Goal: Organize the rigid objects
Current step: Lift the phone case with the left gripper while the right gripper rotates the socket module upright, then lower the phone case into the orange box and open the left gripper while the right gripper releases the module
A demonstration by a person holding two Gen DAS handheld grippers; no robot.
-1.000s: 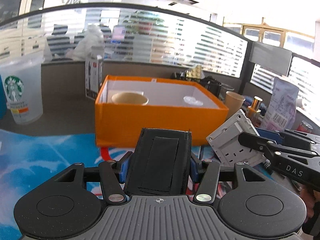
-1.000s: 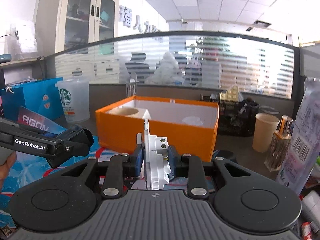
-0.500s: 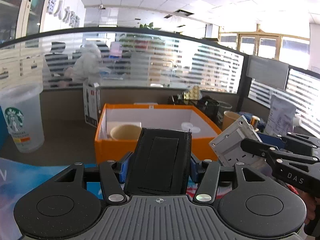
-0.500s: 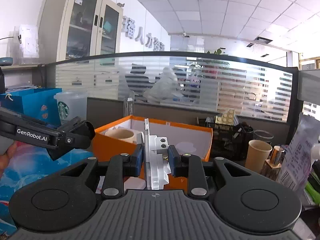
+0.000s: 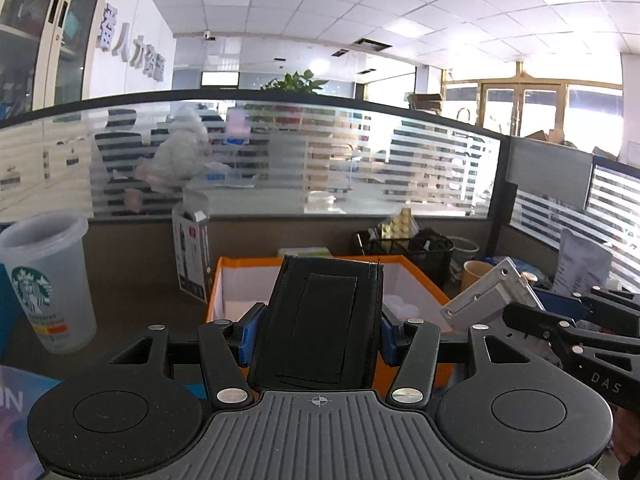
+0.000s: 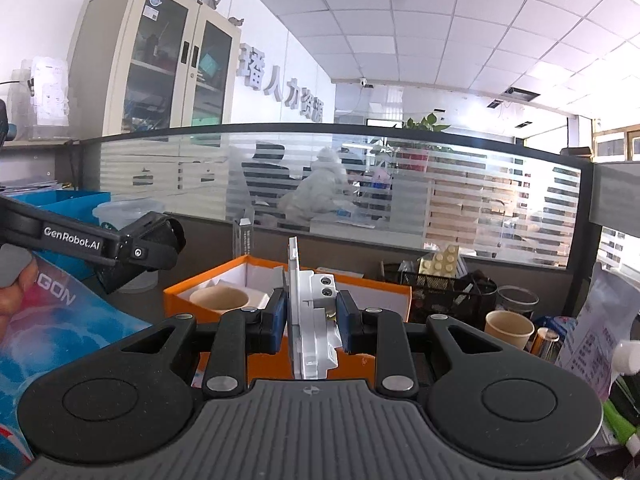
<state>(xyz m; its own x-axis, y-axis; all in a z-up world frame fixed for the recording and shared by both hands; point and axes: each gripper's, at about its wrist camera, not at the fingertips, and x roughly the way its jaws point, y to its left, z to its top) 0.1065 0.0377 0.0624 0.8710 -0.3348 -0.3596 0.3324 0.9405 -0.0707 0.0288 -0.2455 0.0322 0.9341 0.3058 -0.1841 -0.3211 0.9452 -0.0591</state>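
Note:
My left gripper [image 5: 318, 334] is shut on a black flat pouch [image 5: 320, 320] and holds it up in front of the orange box [image 5: 230, 276]. My right gripper [image 6: 312, 322] is shut on a white wall socket [image 6: 312, 320], held edge-on above the near side of the orange box [image 6: 180, 300]. The socket also shows in the left wrist view [image 5: 488, 296], at the right, in the right gripper [image 5: 568, 332]. The left gripper shows in the right wrist view [image 6: 148, 248], at the left. A paper cup [image 6: 218, 300] and white items lie in the box.
A clear Starbucks cup [image 5: 48, 284] stands at the left. A small carton [image 5: 192, 256] stands behind the box. A black wire basket [image 6: 440, 288], a paper cup [image 6: 508, 328] and a printed bag [image 6: 592, 328] crowd the right. A blue printed mat [image 6: 60, 328] covers the desk.
Both grippers have risen and tilted upward with their objects still held. The orange box sits lower in both views and more of the ceiling shows.

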